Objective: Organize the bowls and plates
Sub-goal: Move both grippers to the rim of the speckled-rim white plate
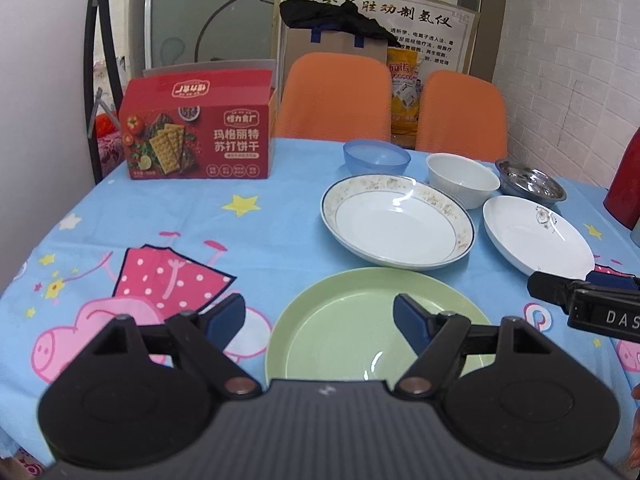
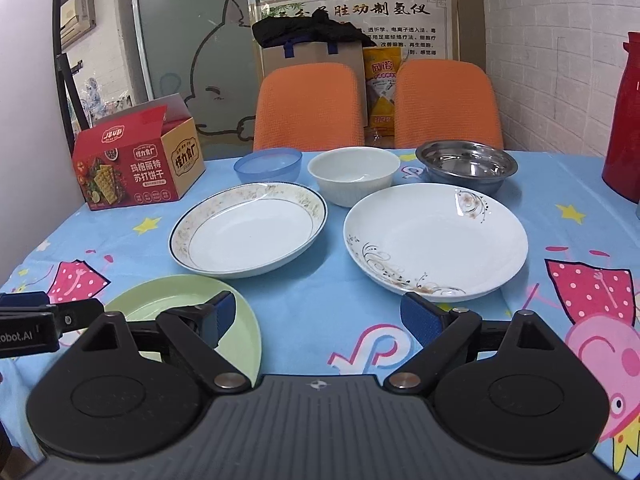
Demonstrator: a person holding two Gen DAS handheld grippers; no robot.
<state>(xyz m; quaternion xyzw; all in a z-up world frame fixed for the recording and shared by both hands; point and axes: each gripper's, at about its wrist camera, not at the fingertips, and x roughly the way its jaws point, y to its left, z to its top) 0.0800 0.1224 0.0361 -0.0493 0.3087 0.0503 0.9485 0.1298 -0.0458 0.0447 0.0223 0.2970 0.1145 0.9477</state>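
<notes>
A green plate [image 1: 352, 332] [image 2: 188, 300] lies nearest me. Behind it sit a gold-rimmed white plate [image 1: 396, 222] [image 2: 248, 230] and a white plate with a floral swirl [image 1: 536, 236] [image 2: 436, 236]. Further back stand a blue plastic bowl [image 1: 376, 156] [image 2: 268, 164], a white bowl [image 1: 462, 178] [image 2: 354, 174] and a steel bowl [image 1: 530, 182] [image 2: 466, 164]. My left gripper [image 1: 320, 320] is open and empty over the green plate's near left edge. My right gripper [image 2: 324, 316] is open and empty above the cloth between the green and floral plates.
A blue cartoon tablecloth [image 1: 160, 220] [image 2: 320, 300] covers the table. A red cracker box [image 1: 200, 132] [image 2: 136, 160] stands at the back left. A red thermos [image 2: 624, 116] stands at the right edge. Two orange chairs [image 1: 334, 96] [image 2: 308, 106] face the far side.
</notes>
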